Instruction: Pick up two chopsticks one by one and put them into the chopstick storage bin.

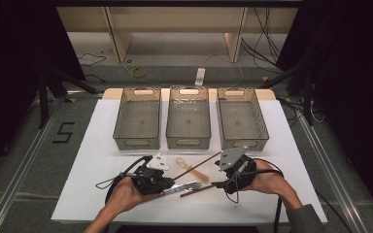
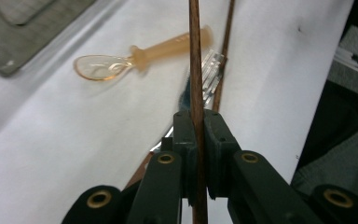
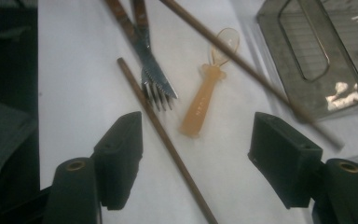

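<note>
Chopstick (image 2: 195, 60) clamped between left gripper (image 2: 196, 135) jaws, pointing 2 o'clock over table (image 1: 102, 189). Right gripper (image 3: 196, 140) spread wide, empty, above second chopstick (image 3: 168, 144); fork (image 3: 156, 88), amber spoon (image 3: 205, 102) beside.

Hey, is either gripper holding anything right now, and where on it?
The left gripper is shut on a brown chopstick, partway along its shaft. The right gripper is open, holding nothing.

a lab test setup: black curtains (image 1: 14, 73), loose cables (image 1: 267, 43) on the floor, metal frame rails (image 1: 19, 165), a white tabletop (image 1: 102, 126).
</note>
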Available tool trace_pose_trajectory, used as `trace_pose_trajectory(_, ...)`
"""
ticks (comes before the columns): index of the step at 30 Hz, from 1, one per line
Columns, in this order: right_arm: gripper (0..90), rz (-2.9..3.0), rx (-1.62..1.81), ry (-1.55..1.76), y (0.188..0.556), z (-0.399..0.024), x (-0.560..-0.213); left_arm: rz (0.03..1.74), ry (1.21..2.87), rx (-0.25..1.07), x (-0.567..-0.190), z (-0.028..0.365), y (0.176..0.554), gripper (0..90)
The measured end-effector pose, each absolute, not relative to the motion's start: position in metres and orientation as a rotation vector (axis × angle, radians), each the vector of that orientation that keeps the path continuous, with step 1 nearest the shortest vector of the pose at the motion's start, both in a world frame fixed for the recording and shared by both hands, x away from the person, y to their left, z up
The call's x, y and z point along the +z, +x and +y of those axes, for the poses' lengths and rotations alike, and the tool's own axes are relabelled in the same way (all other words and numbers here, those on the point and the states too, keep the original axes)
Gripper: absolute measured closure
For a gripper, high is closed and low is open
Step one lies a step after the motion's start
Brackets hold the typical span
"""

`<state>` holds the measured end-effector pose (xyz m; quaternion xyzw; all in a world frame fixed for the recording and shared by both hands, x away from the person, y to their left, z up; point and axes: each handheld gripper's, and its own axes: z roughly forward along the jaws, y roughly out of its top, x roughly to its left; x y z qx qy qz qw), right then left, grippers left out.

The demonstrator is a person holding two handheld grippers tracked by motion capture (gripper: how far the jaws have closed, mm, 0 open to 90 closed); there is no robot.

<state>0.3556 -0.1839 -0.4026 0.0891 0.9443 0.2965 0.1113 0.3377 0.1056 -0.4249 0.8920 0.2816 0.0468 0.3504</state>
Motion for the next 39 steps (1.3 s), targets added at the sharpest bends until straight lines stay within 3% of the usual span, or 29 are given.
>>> trace_pose_trajectory(11,32.0,2.561,1.182,0.684,0.359,-0.205,-0.418,0.878,2.18,0.192,-0.415,0.133,0.355,84.3)
trace_pose_trajectory(39,28.9,2.574,1.153,0.7,0.334,-0.213,-0.429,1.273,1.949,0.386,-0.387,0.203,0.466,84.3)
